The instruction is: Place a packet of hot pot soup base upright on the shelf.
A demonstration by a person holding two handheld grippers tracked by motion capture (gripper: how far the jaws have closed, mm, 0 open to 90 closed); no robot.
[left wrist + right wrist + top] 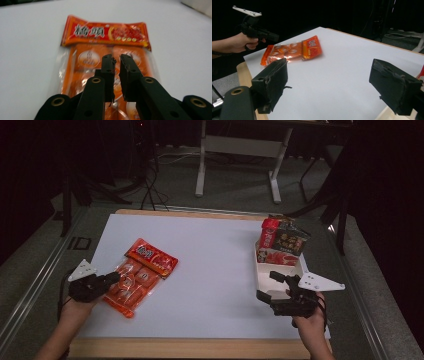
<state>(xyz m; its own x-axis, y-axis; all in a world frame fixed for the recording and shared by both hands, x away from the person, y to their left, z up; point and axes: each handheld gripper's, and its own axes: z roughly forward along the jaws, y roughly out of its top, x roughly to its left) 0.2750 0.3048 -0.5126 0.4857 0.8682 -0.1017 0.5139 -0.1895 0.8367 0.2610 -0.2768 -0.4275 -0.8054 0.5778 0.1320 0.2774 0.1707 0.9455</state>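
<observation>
An orange snack bag (141, 272) with a red header lies flat on the left of the white table top (210, 265). My left gripper (115, 278) reaches its left edge from the left. In the left gripper view the two black jaws (117, 58) stand almost together over the bag (105, 37), with a thin slit between them; whether film is pinched I cannot tell. My right gripper (269, 285) is at the right, beside a white tray (258, 275). Its jaws (328, 75) are wide open with nothing between them. The bag (292, 50) and the left gripper (274, 37) show beyond them.
The white tray holds a red packet (270, 232) and a dark packet (292, 240), both leaning upright at its far end. The table's wooden front edge (190, 347) runs below my hands. Desk legs (235, 145) and cables stand on the floor beyond.
</observation>
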